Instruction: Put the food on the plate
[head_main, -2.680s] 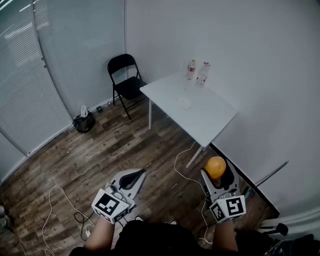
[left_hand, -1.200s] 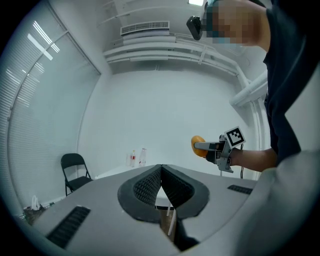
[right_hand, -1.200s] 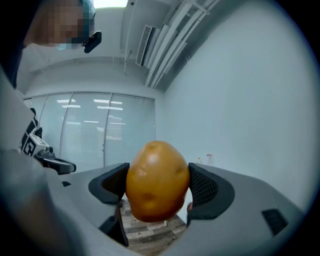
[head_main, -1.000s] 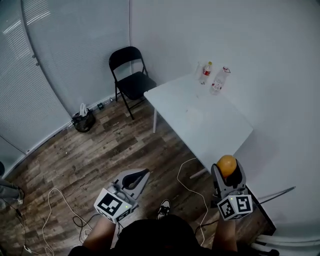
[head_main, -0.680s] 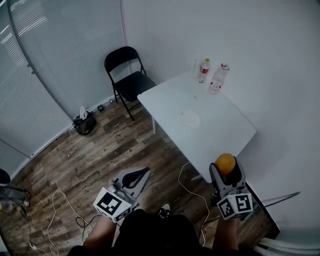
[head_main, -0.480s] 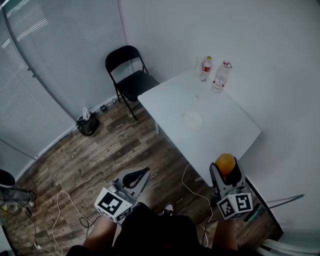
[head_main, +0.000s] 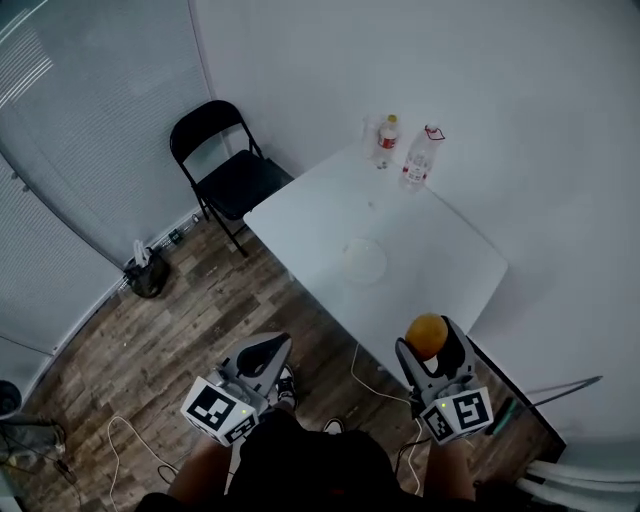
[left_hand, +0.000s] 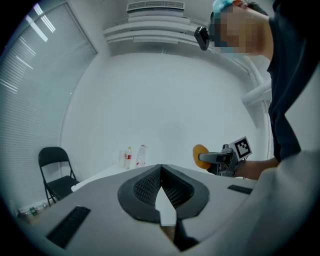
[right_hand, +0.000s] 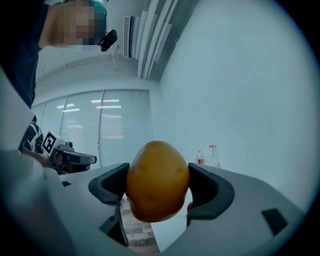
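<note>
**Desk:** State of both claws, and the food.

**Operator:** My right claw (right_hand: 158, 186) is pinching an orange-yellow rounded fruit (right_hand: 157, 180) between its two dark pads. The fruit bulges above and below them. My left claw (left_hand: 161, 181) is pressed together, pad against pad.

**Desk:** The plate?

**Operator:** A pale round plate (head_main: 362, 260) lies on the white rectangular table (head_main: 445, 262). It is ahead of the right claw and to its left, well apart from the fruit.

**Desk:** Any writing?

**Operator:** None I can read. Each claw's cube shows a black-and-white square marker, pattern only. Two clear plastic bottles stand at the table's far end, beyond the plate. One is a red-labelled bottle (head_main: 385, 140) whose print is too small to make out. The second bottle (head_main: 417, 160) stands just beside it.

**Desk:** Surface and room?

**Operator:** The table top is plain white, and its near edge is just ahead of the right claw. A dark wood-plank floor (head_main: 200, 300) lies ahead of the left claw, with a loose white cable (head_main: 358, 362) on it. A black folding chair (head_main: 225, 165) stands far ahead of that claw, by a glass wall with white blinds (head_main: 90, 140). A small dark bag (head_main: 147, 275) sits on the floor nearby. The walls are plain white.
</note>
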